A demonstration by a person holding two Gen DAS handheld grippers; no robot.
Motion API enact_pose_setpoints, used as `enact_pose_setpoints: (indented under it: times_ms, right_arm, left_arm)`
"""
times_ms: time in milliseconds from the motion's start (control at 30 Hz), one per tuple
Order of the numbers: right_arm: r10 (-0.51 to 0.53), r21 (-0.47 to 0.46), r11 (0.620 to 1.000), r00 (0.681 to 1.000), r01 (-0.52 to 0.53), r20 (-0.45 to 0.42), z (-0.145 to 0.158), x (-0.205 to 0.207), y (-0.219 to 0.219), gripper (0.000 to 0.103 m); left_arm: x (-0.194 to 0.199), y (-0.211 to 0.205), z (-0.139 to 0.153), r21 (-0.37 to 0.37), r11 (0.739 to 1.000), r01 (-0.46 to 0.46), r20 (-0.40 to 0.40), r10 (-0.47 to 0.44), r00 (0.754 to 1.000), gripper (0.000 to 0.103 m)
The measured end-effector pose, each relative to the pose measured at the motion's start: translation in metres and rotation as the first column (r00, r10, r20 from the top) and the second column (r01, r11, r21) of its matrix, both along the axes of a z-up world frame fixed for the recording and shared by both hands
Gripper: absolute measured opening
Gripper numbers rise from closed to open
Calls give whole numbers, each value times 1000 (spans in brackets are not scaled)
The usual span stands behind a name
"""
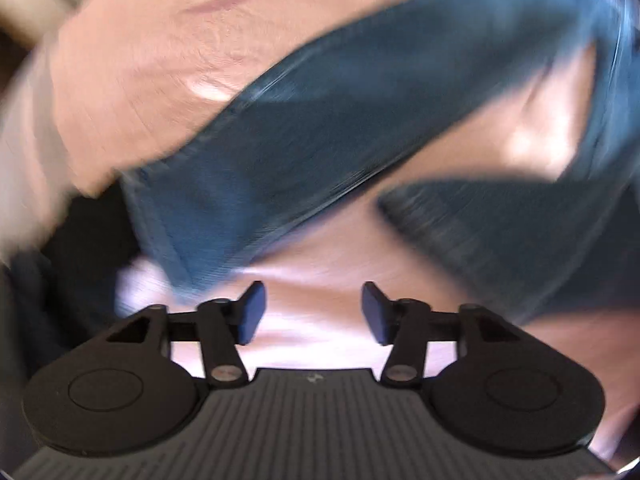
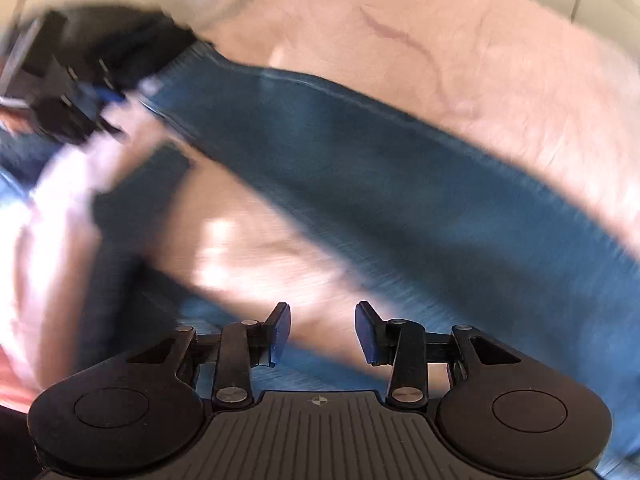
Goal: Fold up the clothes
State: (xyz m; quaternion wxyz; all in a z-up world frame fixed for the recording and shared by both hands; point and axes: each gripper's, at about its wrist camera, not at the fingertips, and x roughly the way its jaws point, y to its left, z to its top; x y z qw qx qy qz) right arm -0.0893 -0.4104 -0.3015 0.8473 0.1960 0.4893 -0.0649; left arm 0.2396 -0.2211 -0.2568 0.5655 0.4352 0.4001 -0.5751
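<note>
Pink bedspread point(image 2: 460, 52), soft and fuzzy, covers the bed as the folding surface. Blue jeans point(image 2: 360, 168), stiff denim with stitched seams, lie spread across it, legs splayed and blurred. Left gripper point(image 1: 313, 312) and right gripper point(image 2: 323, 332) hover near the cloth, fingers parted with nothing between them, likely positioned to take hold.

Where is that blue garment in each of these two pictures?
Left wrist view: the blue garment runs as a blurred band from lower left to upper right, above the open left gripper.
Right wrist view: the blue garment slants from upper left to lower right, ahead of the open right gripper.
Shared landmark: the pink cover underneath it.
</note>
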Motion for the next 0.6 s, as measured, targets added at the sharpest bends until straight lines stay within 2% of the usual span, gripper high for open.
enact_pose_setpoints:
  times_ms: [33, 67, 100, 133, 167, 233, 267, 333, 367, 400, 467, 500, 600]
  right_arm:
    - [-12, 80, 997, 999, 9, 41, 2, -3, 8, 50]
    - [-26, 160, 987, 996, 13, 82, 4, -6, 16, 65]
    - [-43, 239, 971, 992, 13, 122, 6, -10, 25, 76]
    - [-38, 274, 962, 990, -1, 137, 3, -7, 33, 76]
    - [-30, 304, 953, 988, -17, 149, 0, -4, 42, 76]
    - [13, 293, 955, 990, -54, 140, -5, 2, 54, 76]
    - [36, 286, 955, 990, -73, 134, -7, 5, 61, 76]
    - [80, 272, 956, 989, -111, 122, -13, 11, 73, 76]
    - [103, 265, 955, 988, -130, 116, -15, 14, 79, 76]
    - [125, 259, 954, 986, -150, 109, -18, 17, 85, 76]
    - [143, 234, 959, 986, -159, 84, -16, 13, 90, 76]
    - [142, 226, 962, 987, -155, 72, -14, 8, 93, 76]
    - [135, 202, 969, 990, -140, 39, -10, -9, 97, 76]
  left_arm:
    - [4, 0, -2, 6, 998, -66, -120, 67, 991, 68]
    - [7, 0, -8, 27, 992, -120, -223, 123, 967, 69]
    - [11, -1, -15, 54, 984, -171, -323, 179, 929, 69]
    - [13, -2, -22, 79, 974, -211, -389, 225, 894, 69]
    - [12, -3, -31, 99, 967, -235, -419, 254, 872, 69]
    - [9, -3, -47, 141, 954, -264, -468, 299, 831, 66]
    - [8, -3, -52, 157, 949, -275, -490, 316, 812, 61]
    - [8, -3, -56, 175, 941, -291, -527, 339, 779, 25]
    - [8, -3, -58, 184, 936, -299, -545, 350, 762, 19]
    - [9, 1, -52, 179, 936, -303, -555, 350, 755, 16]
    - [10, 19, -26, 138, 943, -303, -557, 327, 764, 14]
    - [11, 31, -16, 136, 944, -300, -532, 325, 781, 14]
    - [15, 74, 3, 194, 938, -288, -369, 342, 864, 13]
